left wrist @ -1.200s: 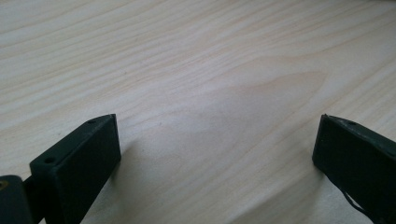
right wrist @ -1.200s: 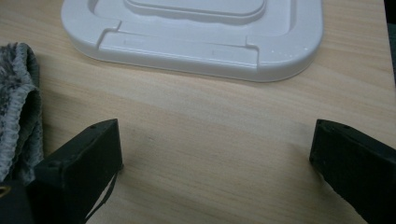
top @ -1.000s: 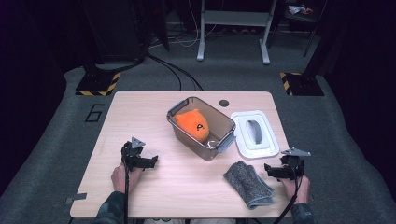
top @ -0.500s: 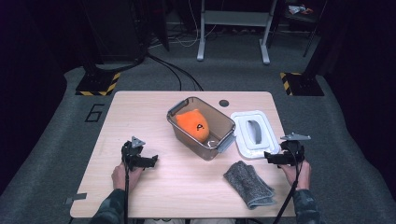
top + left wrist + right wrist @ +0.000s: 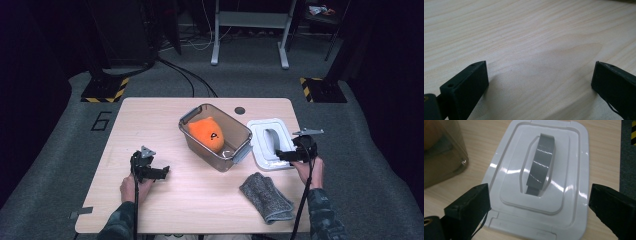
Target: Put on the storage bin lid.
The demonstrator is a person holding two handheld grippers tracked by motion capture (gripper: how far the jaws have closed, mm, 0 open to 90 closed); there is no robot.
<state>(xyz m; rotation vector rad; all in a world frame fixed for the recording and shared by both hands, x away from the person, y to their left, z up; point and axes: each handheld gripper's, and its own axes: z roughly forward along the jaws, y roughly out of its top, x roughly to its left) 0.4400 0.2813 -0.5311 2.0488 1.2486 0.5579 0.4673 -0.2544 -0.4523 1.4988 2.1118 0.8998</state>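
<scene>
Right gripper (image 5: pixel 284 155) is at the white lid (image 5: pixel 271 142) now, jaws spread wide and empty, one to each side of the lid's near end. In the right gripper view the lid (image 5: pixel 541 182) lies flat on the table w/ its grey handle strap (image 5: pixel 541 166) arching up the middle, nothing clamped yet. Lid sits near the right edge of the table, just beside the clear bin (image 5: pixel 216 136), which stands open at mid-table, slightly toward the far edge.

Inside the bin: an orange plush toy (image 5: pixel 206 133), already loaded. So my read is the packing part is done; what's left is grab the lid, carry it over, seat it on the bin. Not begun as a lift; lid's flat, untouched.

Left gripper (image 5: pixel 162 171) rests toward the near left part of the table, jaws also wide apart, holding nothing; its own view gives bare wood grain (image 5: pixel 529 37) between them.

Grey folded cloth (image 5: pixel 266 196) lies by the near right corner, apart from the lid.

Surface: pale wooden table (image 5: pixel 150 120), small dark round spot (image 5: pixel 240 110) near the far edge. Room's dim: grey carpet, a "6" marked on the floor (image 5: pixel 101 120) off the left edge, yellow-black striped bases (image 5: pixel 106 89) and cables beyond, white stand legs (image 5: pixel 248 30) at the back.
</scene>
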